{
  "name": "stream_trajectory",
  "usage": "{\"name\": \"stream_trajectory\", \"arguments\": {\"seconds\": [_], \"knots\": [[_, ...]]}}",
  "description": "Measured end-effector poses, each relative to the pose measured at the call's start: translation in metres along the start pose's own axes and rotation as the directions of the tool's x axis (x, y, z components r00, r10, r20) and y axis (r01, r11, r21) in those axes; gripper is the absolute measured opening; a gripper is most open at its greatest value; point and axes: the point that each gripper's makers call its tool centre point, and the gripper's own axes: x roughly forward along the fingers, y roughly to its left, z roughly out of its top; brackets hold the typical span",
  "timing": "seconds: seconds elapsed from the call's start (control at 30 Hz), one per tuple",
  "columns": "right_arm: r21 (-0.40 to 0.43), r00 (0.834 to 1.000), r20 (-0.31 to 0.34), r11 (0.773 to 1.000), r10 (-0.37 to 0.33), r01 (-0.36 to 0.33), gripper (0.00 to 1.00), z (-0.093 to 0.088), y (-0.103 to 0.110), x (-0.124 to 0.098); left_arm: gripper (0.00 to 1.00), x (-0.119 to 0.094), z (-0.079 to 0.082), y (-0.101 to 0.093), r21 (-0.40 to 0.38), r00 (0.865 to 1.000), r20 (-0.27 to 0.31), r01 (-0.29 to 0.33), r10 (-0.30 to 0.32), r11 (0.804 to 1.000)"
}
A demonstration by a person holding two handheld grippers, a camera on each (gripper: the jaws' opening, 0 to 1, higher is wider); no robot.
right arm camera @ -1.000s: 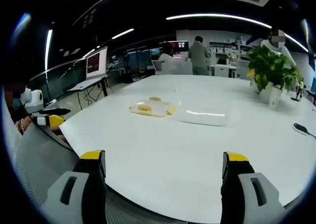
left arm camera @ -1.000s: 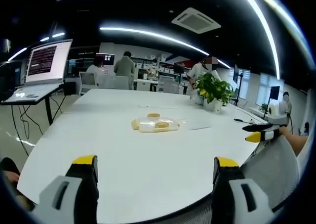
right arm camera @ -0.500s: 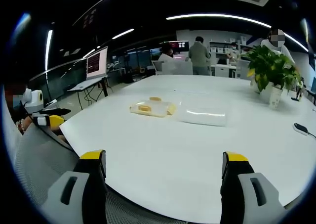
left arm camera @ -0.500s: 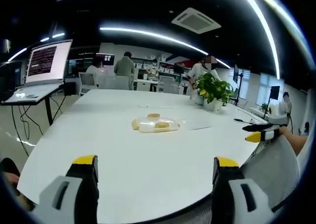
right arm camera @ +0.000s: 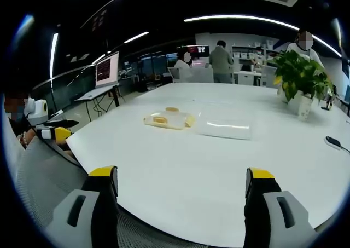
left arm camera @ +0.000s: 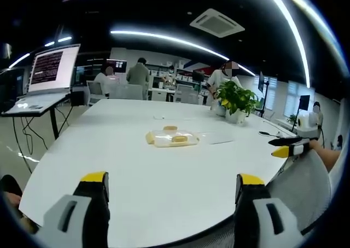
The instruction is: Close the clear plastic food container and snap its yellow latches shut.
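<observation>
The clear plastic container (left arm camera: pixel 171 138) with yellow latches lies on the white table (left arm camera: pixel 126 166), well ahead of my left gripper (left arm camera: pixel 172 182), which is open and holds nothing. In the right gripper view the container's base (right arm camera: pixel 167 119) sits mid-table with its clear lid (right arm camera: pixel 225 128) lying open to its right. My right gripper (right arm camera: pixel 181 177) is open at the near edge, far from it. The other gripper (left arm camera: pixel 291 147) enters the left gripper view from the right; the left one (right arm camera: pixel 52 132) appears at the left of the right gripper view.
A potted plant (left arm camera: pixel 237 100) stands at the far right of the table (right arm camera: pixel 219 166); it is also at the back right (right arm camera: pixel 299 78). A dark small object (right arm camera: pixel 332 142) lies near the right edge. A laptop on a stand (left arm camera: pixel 46 75) is to the left. People stand in the background.
</observation>
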Motion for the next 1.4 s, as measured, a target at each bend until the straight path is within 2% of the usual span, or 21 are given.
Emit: {"name": "stream_trajectory", "arguments": {"seconds": [0.77,0.97,1.1,1.13,1.17,1.23,1.3,1.4], "knots": [[-0.005,1.0,-0.015,1.0,-0.002,0.002,0.95,-0.003,0.0,0.001,0.94,0.001,-0.002,0.0,-0.004,1.0,-0.008,0.002,-0.002,1.0],[-0.01,1.0,-0.014,1.0,0.01,-0.01,0.92,-0.002,0.002,0.001,0.94,0.001,0.001,0.0,0.011,1.0,0.004,0.002,-0.003,1.0],[-0.031,0.999,-0.041,0.999,0.017,-0.018,0.92,-0.004,0.004,0.003,0.96,0.003,-0.001,0.001,0.027,1.0,-0.017,0.008,-0.007,1.0],[-0.044,0.998,-0.061,0.998,0.031,-0.034,0.91,-0.007,0.007,0.004,0.96,0.004,-0.004,0.006,0.061,0.999,-0.046,-0.004,0.007,0.998],[-0.057,0.997,-0.074,0.997,0.038,-0.042,0.91,-0.008,0.008,0.004,0.97,0.005,-0.005,0.01,0.063,0.998,-0.06,-0.017,0.021,0.998],[-0.083,0.996,-0.077,0.995,0.041,-0.047,0.89,-0.007,0.011,0.005,0.98,0.008,-0.002,0.013,0.057,0.999,-0.05,-0.011,0.014,0.998],[-0.085,0.996,-0.078,0.995,0.053,-0.06,0.88,-0.006,0.011,0.005,0.99,0.01,-0.002,0.013,0.037,0.998,-0.056,0.015,-0.013,0.999],[-0.088,0.995,-0.084,0.994,0.062,-0.069,0.86,0.0,0.009,0.006,0.99,0.013,-0.003,0.018,0.034,0.997,-0.08,0.021,-0.018,0.999]]}}
